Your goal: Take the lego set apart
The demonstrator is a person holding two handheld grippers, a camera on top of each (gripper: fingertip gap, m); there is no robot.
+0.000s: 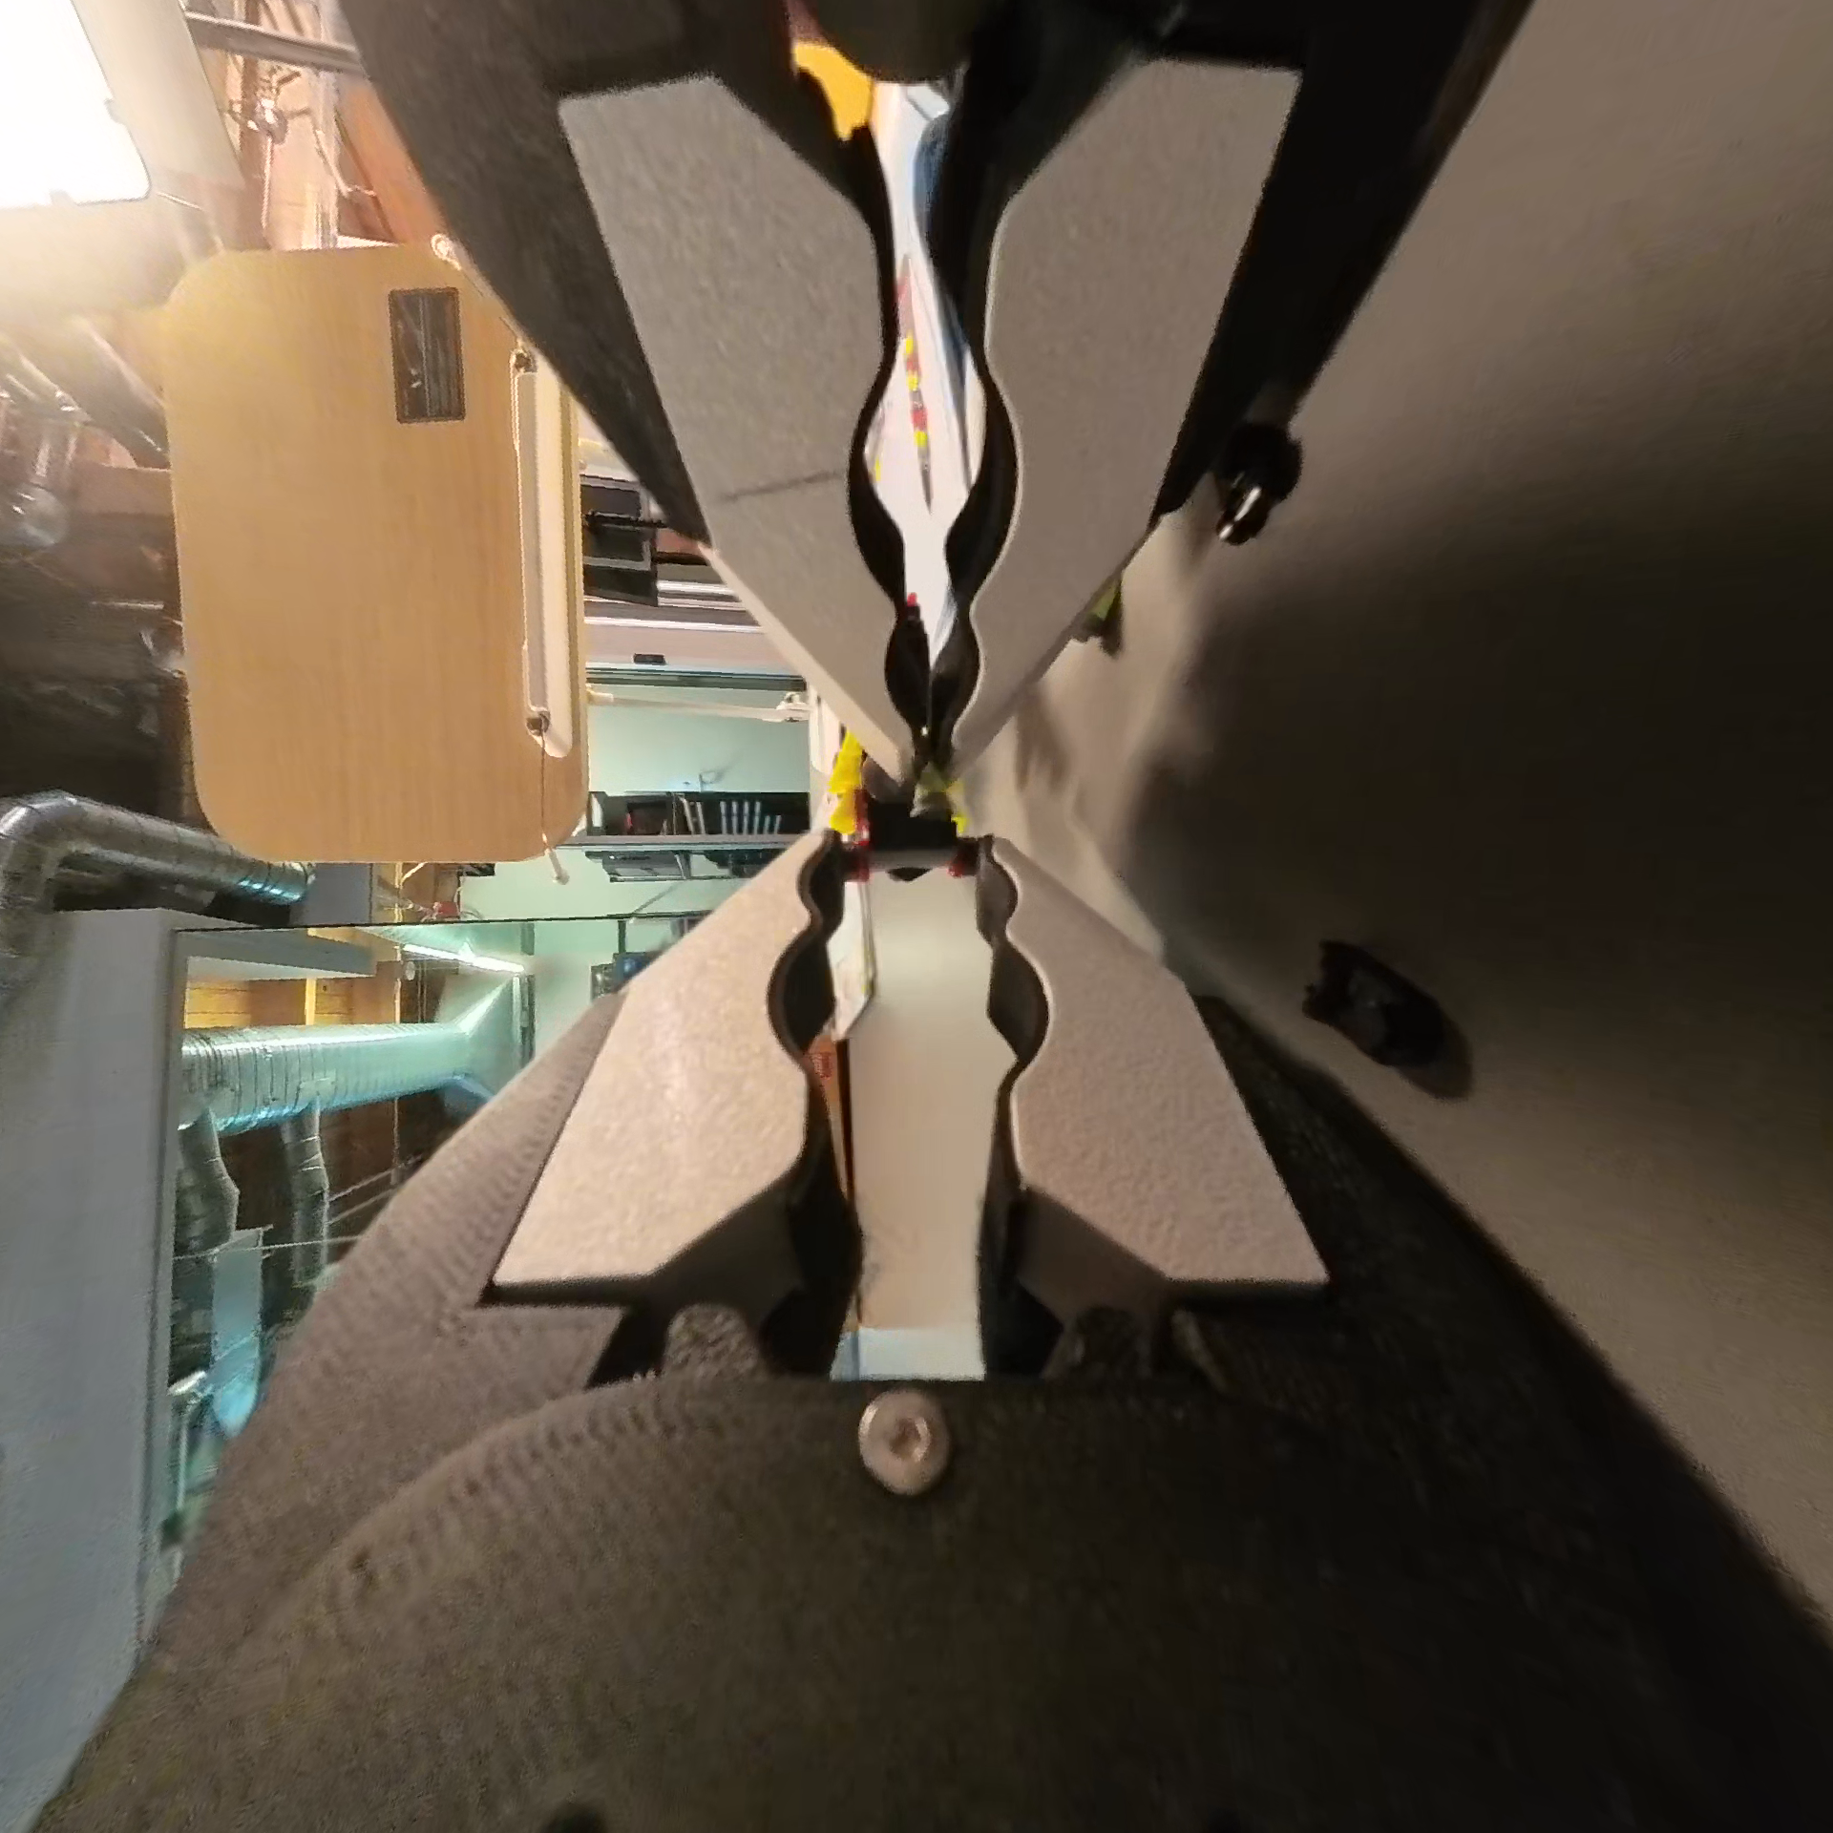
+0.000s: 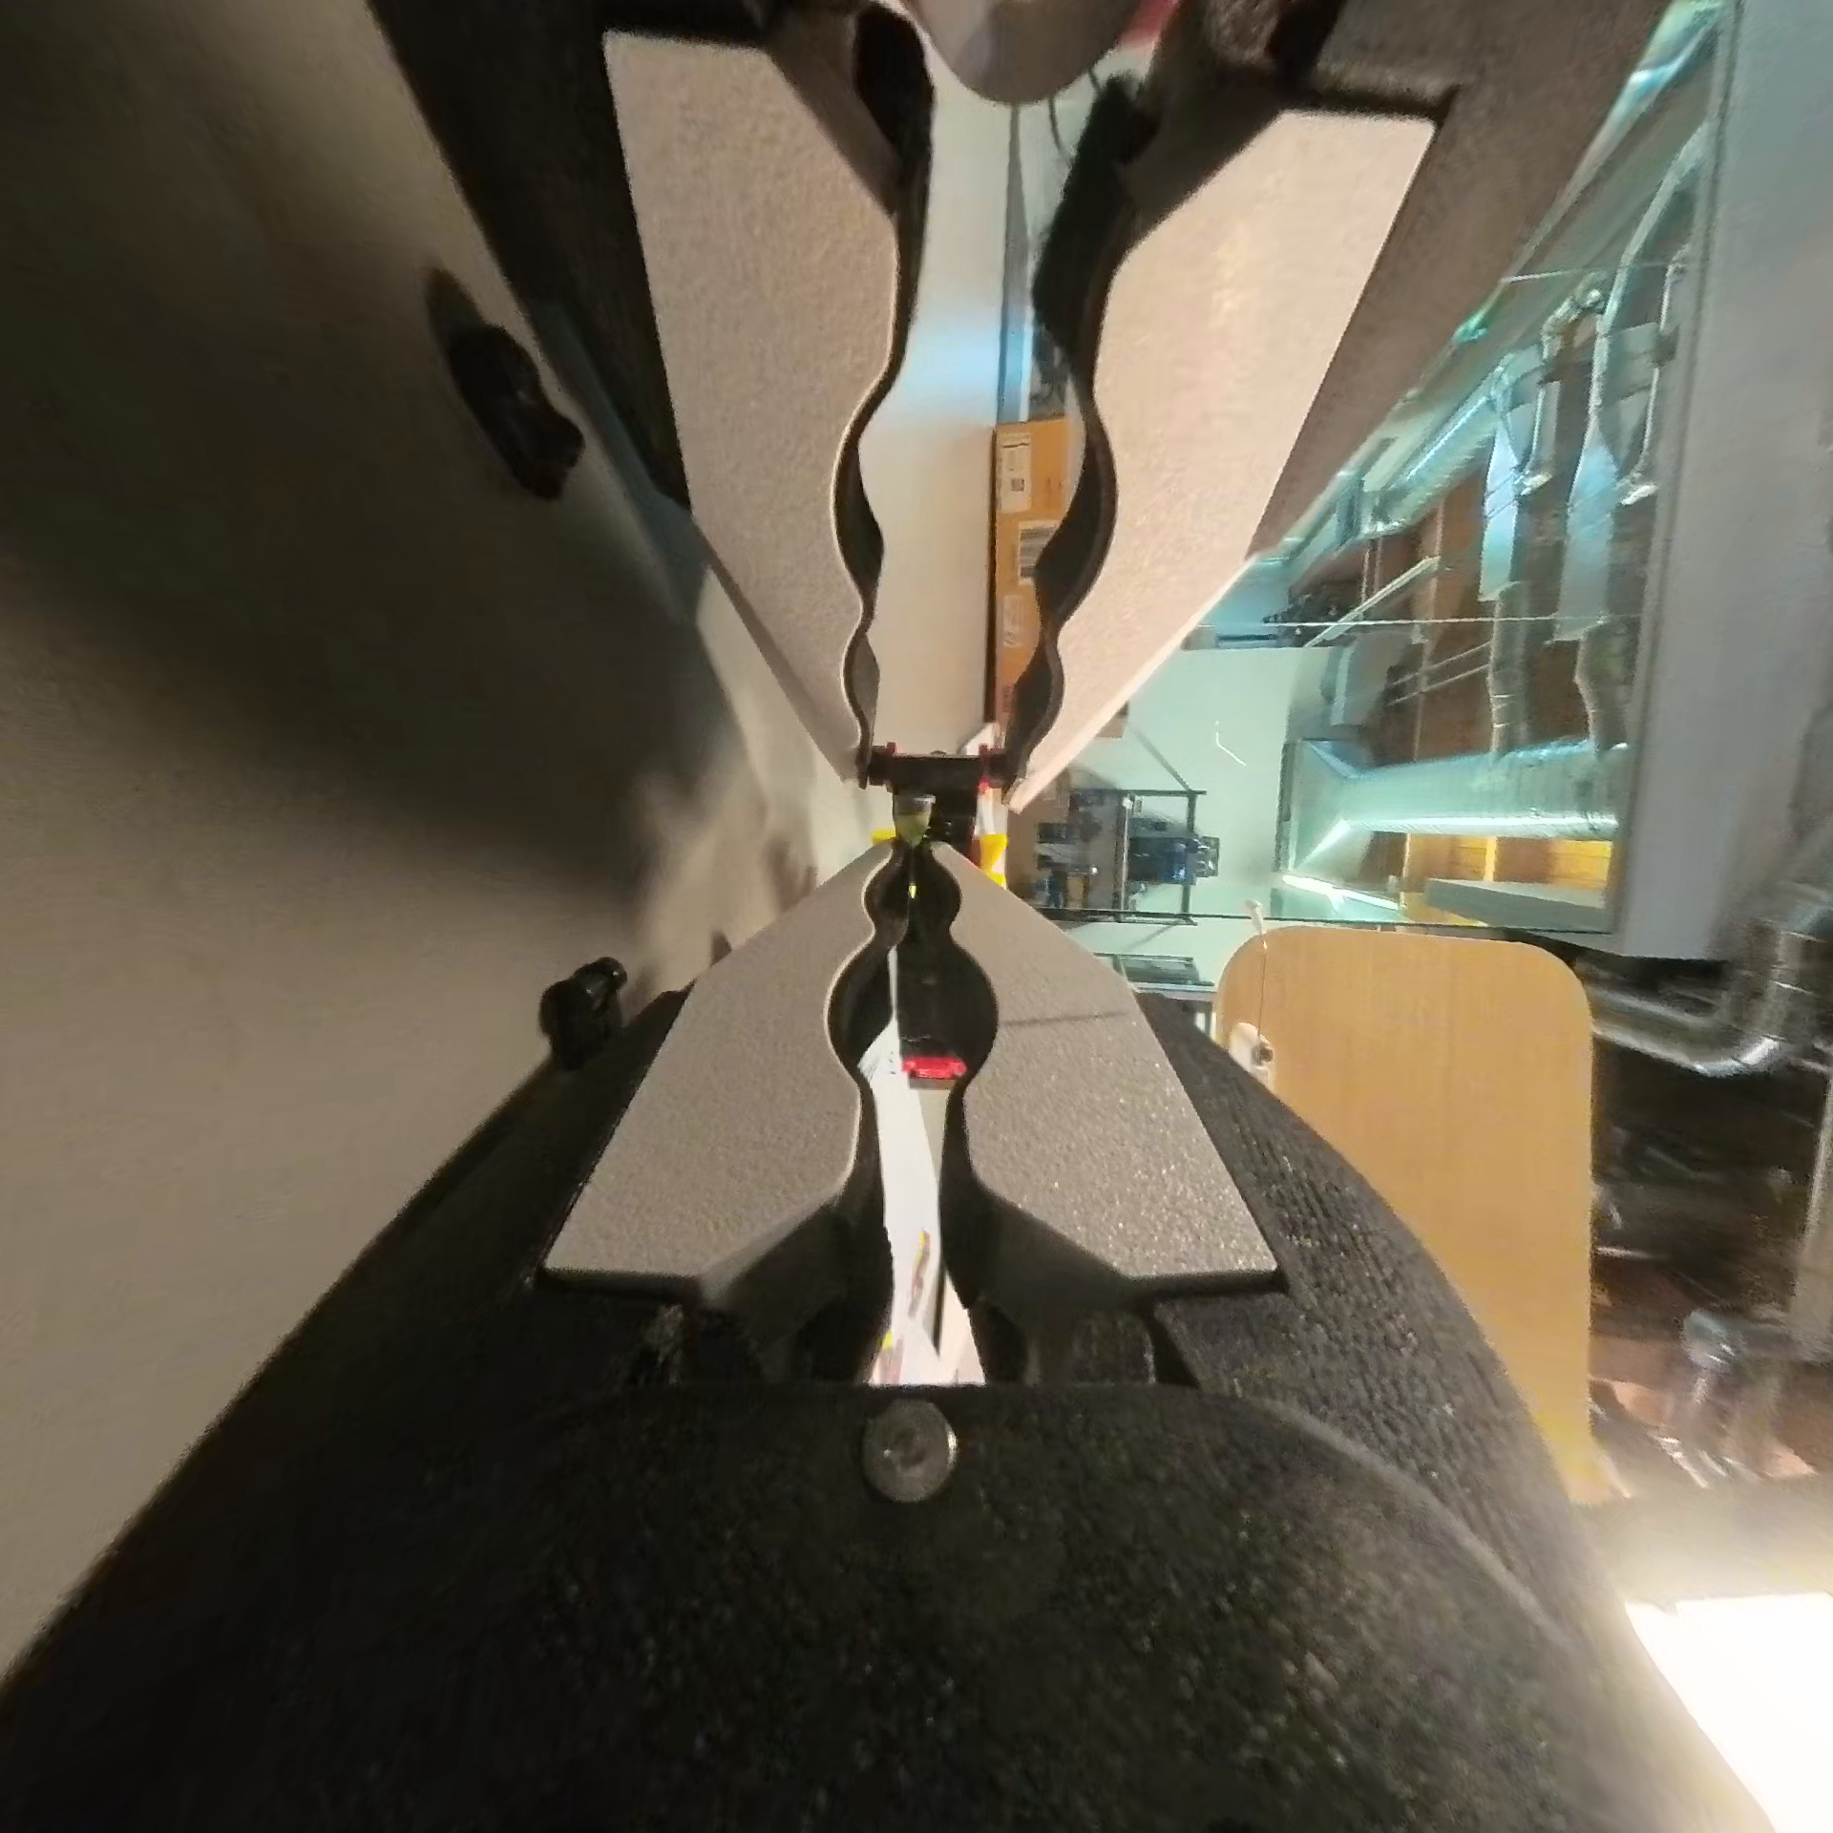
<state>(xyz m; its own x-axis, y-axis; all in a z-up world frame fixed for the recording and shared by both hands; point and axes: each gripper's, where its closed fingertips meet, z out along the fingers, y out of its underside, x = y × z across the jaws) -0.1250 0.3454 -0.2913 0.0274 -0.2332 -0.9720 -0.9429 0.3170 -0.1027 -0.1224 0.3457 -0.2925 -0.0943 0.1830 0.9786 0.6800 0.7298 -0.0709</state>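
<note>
While both tongs meet tip to tip above the desk point(image 1: 1488, 496), my left tongs point(image 1: 911, 853) pinch the black lego set point(image 1: 908, 843) across its red ends. My right tongs point(image 2: 908, 868) press on its yellow-green tip point(image 2: 911, 818); only their view shows a red brick point(image 2: 932, 1066) between the fingers.

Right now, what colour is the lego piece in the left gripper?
Black with red ends, clearest in the left wrist view.

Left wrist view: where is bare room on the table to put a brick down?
The grey table top lies bare between the chunky black loose piece and the small black peg, and beyond both. Crowded: where the left tongs and right tongs grip the small black, red and yellow lego set.
</note>
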